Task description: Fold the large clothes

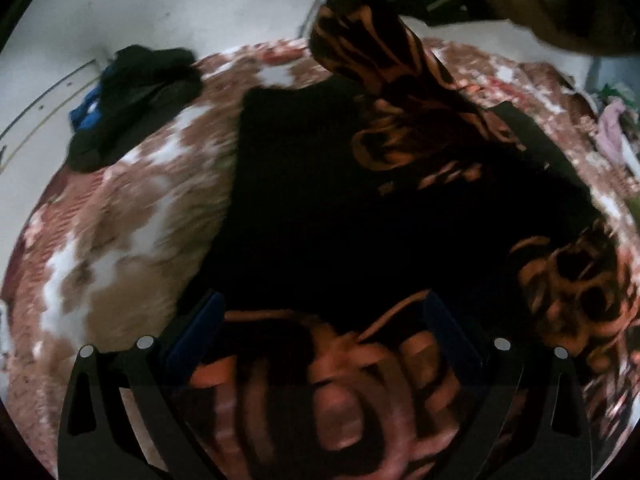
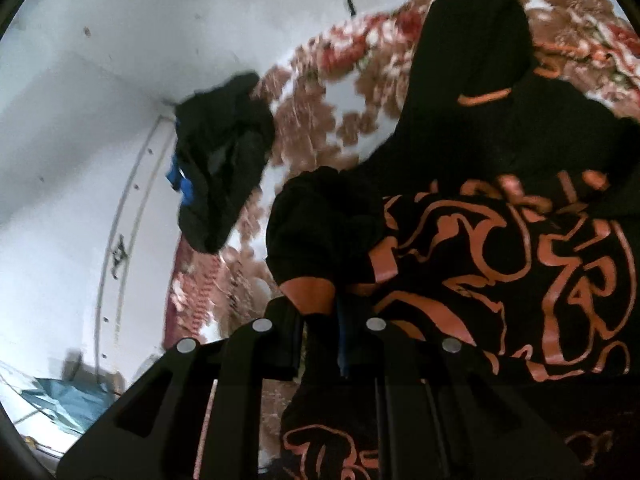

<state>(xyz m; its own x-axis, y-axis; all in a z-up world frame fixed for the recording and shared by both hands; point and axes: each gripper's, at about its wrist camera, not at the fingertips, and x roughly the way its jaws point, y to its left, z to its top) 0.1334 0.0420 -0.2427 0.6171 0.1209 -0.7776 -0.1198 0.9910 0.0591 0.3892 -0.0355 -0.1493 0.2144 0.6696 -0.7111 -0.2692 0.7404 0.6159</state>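
Observation:
A large black garment with orange swirl print [image 1: 320,200] lies spread on a brown, red and white patterned blanket [image 1: 120,220]. My left gripper [image 1: 320,312] is open, its blue-padded fingers [image 1: 200,328] wide apart just above the printed cloth near me. My right gripper [image 2: 320,320] is shut on a bunched printed sleeve of the black garment [image 2: 316,236] and holds it up. That lifted sleeve also shows in the left wrist view [image 1: 372,52], hanging from the right gripper at the top. The rest of the garment [image 2: 500,208] drapes to the right.
A dark pile of clothes with a blue piece [image 1: 132,96] lies at the blanket's far left edge; it also shows in the right wrist view [image 2: 220,160]. White floor [image 1: 160,8] lies beyond. Pink cloth [image 1: 612,132] sits at the far right. A blue bag [image 2: 68,396] lies on the floor.

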